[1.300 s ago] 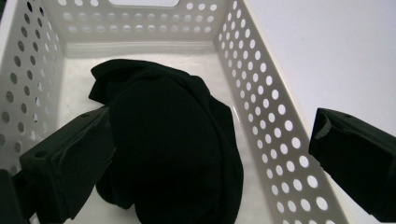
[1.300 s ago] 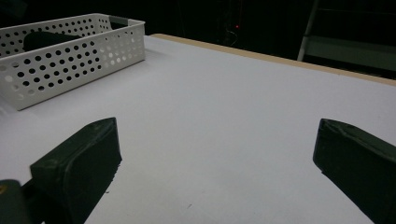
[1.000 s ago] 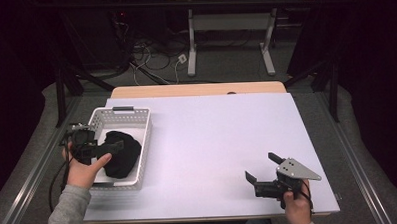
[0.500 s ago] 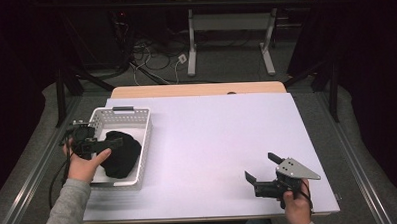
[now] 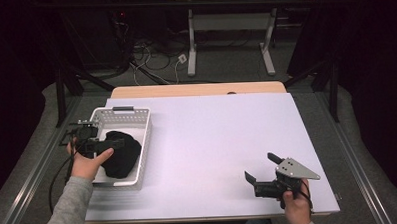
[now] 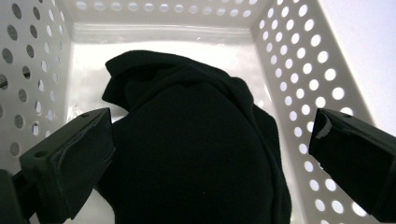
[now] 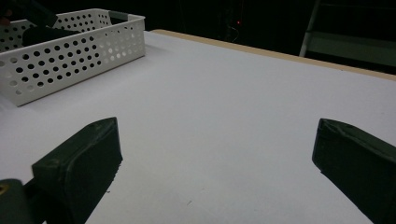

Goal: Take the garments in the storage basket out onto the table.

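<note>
A crumpled black cloth (image 5: pixel 122 155) lies in the near half of a white perforated basket (image 5: pixel 119 112) at the table's left. My left gripper (image 5: pixel 115 143) reaches in over the basket's left wall, just above the cloth. In the left gripper view the left gripper (image 6: pixel 211 119) is open, its jaws wide apart on either side of the black cloth (image 6: pixel 196 158), gripping nothing. My right gripper (image 5: pixel 259 166) rests low over the table near the front right, open with nothing in it. In its own view the right gripper (image 7: pixel 218 125) points across the bare white surface.
The white tabletop (image 5: pixel 217 136) spreads between the basket and the right gripper. The right gripper view has the basket (image 7: pixel 70 51) far off at upper left. Beyond the table's wooden far edge (image 5: pixel 198 90) stand desk legs and cables on the floor.
The left gripper has shifted slightly toward the far side over the basket. The right gripper has stayed where it was.
</note>
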Demonstrator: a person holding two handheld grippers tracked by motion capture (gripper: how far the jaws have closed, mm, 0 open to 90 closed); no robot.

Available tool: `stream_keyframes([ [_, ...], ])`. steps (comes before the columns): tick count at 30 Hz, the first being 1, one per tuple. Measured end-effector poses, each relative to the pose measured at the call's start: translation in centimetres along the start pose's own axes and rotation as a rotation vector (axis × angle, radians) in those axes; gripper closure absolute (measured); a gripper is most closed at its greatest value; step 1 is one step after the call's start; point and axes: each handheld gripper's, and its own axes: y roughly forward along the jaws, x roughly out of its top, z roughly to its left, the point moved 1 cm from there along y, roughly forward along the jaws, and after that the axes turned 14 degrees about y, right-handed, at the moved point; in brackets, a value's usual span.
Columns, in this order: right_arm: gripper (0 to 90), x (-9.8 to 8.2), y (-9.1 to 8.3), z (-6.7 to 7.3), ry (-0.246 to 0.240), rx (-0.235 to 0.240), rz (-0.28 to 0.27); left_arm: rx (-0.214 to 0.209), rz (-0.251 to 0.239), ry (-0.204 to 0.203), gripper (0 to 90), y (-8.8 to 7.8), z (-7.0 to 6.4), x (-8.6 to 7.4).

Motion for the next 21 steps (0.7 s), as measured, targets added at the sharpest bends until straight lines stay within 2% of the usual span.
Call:
stream_keyframes([
  [10,1.3,0.0,0.0,0.0,0.004,-0.001,0.005,0.004,0.041,-0.014,0.5,1.1,0.4,-0.2],
  [21,1.6,-0.1,0.1,0.0,0.000,-0.002,0.011,-0.001,0.060,-0.021,0.5,1.8,0.6,-0.3],
])
